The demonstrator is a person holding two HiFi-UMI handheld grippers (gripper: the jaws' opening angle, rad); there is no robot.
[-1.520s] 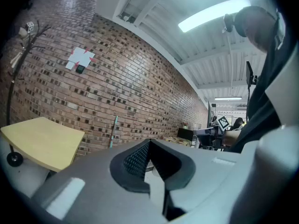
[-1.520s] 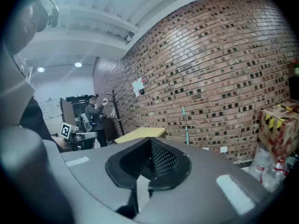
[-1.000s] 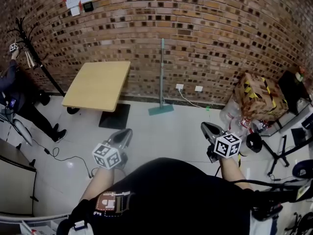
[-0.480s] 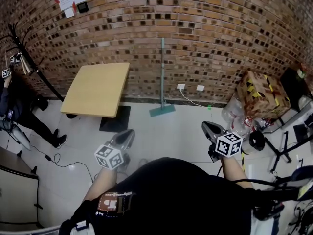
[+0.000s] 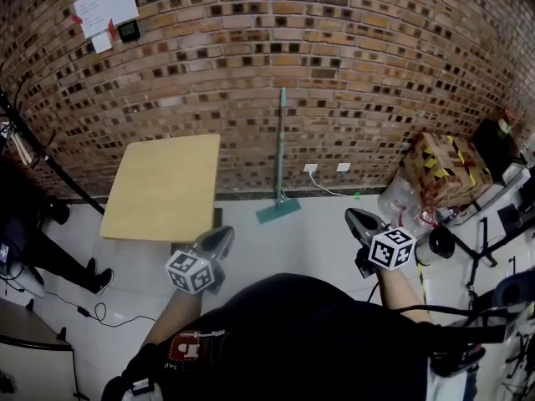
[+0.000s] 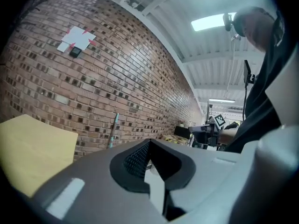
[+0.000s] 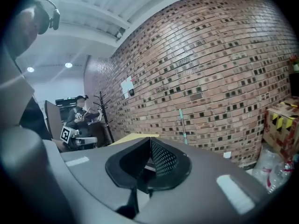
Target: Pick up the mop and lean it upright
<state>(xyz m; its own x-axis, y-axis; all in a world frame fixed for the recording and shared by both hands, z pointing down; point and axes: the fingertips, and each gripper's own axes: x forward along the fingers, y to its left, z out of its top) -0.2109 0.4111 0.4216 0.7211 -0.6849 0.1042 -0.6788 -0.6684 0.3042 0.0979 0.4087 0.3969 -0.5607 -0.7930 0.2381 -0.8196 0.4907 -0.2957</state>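
— Left gripper (image 5: 222,233) first: how do its jaws stand?

— Pressed together, tip to tip, with nothing between them. Its own view shows the same closed seam (image 6: 149,143). It is held out at about waist level, pointing forward toward the brick wall (image 5: 351,73).

— And the right gripper (image 5: 352,215)?

— Also closed on nothing; in its own view the two pads meet in one line (image 7: 150,140). It points at the same wall.

— Where is the mop (image 5: 281,153) from them?

— Ahead of both and well apart from either, roughly between the two in the head view, a little nearer the left one's line. It stands upright, its green handle leaning on the bricks and its flat head on the pale floor (image 5: 322,236). The left gripper view has it ahead and slightly left of the jaws (image 6: 113,130); the right gripper view has it ahead and slightly right (image 7: 182,121).

— What else is near?

— A yellow table (image 5: 163,186) ahead and to the left of the left gripper. A cardboard box (image 5: 439,170) with yellow-and-black tape sits ahead and to the right of the right gripper. Wall sockets (image 5: 311,169) are just right of the mop's handle.
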